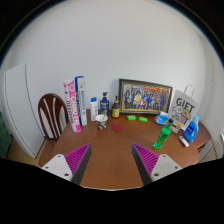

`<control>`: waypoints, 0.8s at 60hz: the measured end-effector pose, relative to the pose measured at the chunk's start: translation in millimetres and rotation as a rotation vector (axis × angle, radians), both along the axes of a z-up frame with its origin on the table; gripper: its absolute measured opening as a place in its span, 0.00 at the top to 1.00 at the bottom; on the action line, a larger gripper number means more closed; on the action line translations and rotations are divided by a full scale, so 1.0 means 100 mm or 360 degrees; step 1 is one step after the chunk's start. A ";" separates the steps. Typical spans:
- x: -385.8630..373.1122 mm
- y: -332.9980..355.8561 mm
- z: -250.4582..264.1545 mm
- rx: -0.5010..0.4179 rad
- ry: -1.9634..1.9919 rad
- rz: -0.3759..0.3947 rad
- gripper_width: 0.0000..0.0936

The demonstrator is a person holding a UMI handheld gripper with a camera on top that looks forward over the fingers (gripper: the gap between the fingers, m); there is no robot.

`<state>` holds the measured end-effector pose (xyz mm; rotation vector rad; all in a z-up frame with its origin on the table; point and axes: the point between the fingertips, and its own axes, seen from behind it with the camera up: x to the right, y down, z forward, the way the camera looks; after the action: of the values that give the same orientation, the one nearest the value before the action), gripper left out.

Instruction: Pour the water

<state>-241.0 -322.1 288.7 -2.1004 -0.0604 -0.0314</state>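
My gripper is open and empty, its two pink-padded fingers spread wide over the bare brown table. Far beyond the fingers, along the table's back edge, stand a white bottle, a dark blue bottle, a small amber bottle and a small white cup. A green cup-like object stands to the right, well ahead of the right finger. Nothing lies between the fingers.
Pink and white boxes stand upright at the back left beside a wooden chair. A framed photo leans on the wall. A gift bag and blue items sit at the right. Small pink and green pieces lie near the frame.
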 end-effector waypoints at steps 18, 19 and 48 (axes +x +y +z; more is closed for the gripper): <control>0.52 -0.04 -0.26 -0.0032 -0.0006 -0.0094 0.10; 0.57 -0.05 -0.28 -0.0033 -0.0008 -0.0100 0.10; 2.50 0.52 -1.15 0.0103 -0.0035 -0.0346 0.10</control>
<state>9.2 -269.6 173.8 -2.0336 0.1538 -0.1846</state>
